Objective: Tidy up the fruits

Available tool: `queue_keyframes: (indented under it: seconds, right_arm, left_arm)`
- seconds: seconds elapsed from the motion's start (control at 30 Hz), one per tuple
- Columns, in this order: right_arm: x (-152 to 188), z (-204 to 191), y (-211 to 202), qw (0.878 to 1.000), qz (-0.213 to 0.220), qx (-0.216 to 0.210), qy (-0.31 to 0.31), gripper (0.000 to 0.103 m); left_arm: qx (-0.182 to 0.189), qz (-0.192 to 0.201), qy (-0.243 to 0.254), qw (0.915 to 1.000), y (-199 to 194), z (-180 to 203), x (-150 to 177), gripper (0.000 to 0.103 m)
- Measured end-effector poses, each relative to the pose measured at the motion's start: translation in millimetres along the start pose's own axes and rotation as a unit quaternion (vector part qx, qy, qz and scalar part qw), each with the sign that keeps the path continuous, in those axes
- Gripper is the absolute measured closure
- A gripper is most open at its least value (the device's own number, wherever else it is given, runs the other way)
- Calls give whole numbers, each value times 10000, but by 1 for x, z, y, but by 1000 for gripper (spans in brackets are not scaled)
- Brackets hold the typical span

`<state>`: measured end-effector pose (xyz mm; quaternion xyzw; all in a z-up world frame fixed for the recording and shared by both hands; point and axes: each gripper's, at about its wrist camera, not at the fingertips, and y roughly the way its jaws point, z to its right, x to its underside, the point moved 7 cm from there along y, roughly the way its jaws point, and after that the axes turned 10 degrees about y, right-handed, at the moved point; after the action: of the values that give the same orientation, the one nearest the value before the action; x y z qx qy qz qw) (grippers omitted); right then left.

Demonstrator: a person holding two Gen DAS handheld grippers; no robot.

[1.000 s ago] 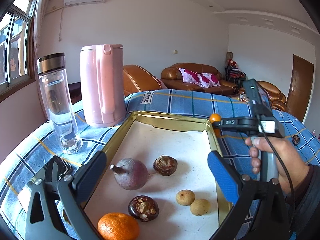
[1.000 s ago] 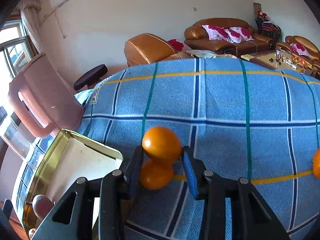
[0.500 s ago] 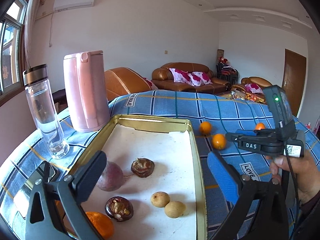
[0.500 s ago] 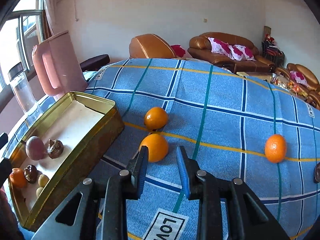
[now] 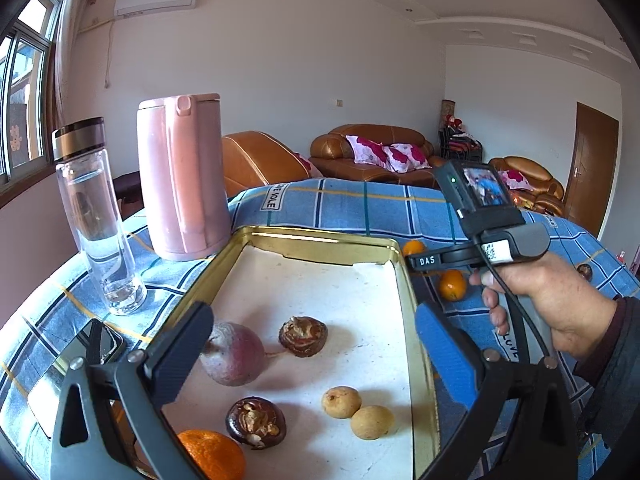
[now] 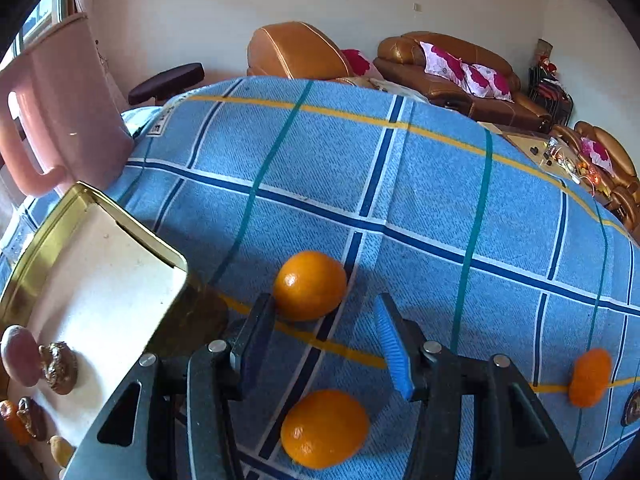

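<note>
Oranges (image 6: pixel 310 285) (image 6: pixel 325 428) lay on the blue cloth (image 6: pixel 440 184); my right gripper (image 6: pixel 324 344) hung over them, jaws opening, holding nothing, tin tray (image 6: pixel 36 264) at nine o'clock. My left gripper (image 5: pixel 312 352) gaped empty above the tray.

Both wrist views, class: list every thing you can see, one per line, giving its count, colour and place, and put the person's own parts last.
Gold metal tray: one, white-lined, on the cloth.
Blue checked tablecloth: one, covering the table.
Round orange tangerines on the cloth: three, right of the tray.
Orange tangerine in the tray: one, near corner.
Purple-red round fruit: one, in the tray.
Dark brown knobbly fruits: two, in the tray.
Small tan round fruits: two, touching, in the tray.
Pink plastic kettle: one, behind the tray.
Clear glass bottle: one, left of the kettle.
Brown leather sofas: background.
Left hand-held gripper: open, over the tray.
Right hand-held gripper: opening, nothing gripped.
Right hand: holding that gripper.
</note>
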<state>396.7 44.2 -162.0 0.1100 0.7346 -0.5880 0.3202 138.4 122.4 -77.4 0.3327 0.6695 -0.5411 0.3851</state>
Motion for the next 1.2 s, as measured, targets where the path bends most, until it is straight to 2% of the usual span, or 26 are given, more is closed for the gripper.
queue_keyframes:
  seconds: [0.07, 0.23, 0.33, 0.47, 0.53, 0.57, 0.6, 0.7, 0.77, 0.83, 0.97, 1.2]
  right_arm:
    - [0, 1, -1, 10000, 41, -52, -21, 68]
    - [4, 1, -7, 9997, 156, -117, -166, 78]
    - [7, 4, -14, 9993, 275, -166, -195, 89]
    - [6, 7, -17, 9990, 277, -344, -116, 86]
    - [2, 4, -19, 9988, 274, -402, -116, 59]
    - [0, 3, -19, 9986, 285, -435, -116, 38]
    - [-2, 2, -20, 9986, 321, -403, -125, 36]
    - [-10, -1, -13, 9992, 312, -216, -139, 36]
    - [-14, -3, -6, 9994, 213, -263, -2, 37]
    - [-19, -1, -1, 9995, 138, -240, 168, 44]
    - [-17, -3, 4, 9974, -121, -571, 427, 62]
    - [-14, 10, 2, 9970, 20, -477, 609, 63]
  left_arm:
    - [5, -13, -43, 10000, 1, -3, 2, 0]
    - [55, -62, -7, 10000, 3, 4, 4, 0]
    - [78, -45, 83, 9999, 1, 12, 2, 0]
    - [101, -56, 173, 9998, 3, 19, 2, 0]
    - [120, -51, 152, 9998, 3, 19, 1, 0]
    - [129, -52, 130, 9998, 3, 18, 1, 0]
    - [138, -54, 119, 9998, 4, 18, 2, 0]
    - [167, -77, 96, 9998, 7, 15, 2, 0]
    - [144, -65, 78, 9998, 7, 12, 1, 0]
    - [148, -81, 51, 9998, 7, 8, 0, 0]
    - [94, -46, -29, 9999, 7, 2, -5, 0]
    - [13, 2, -54, 10000, 11, -4, -22, 0]
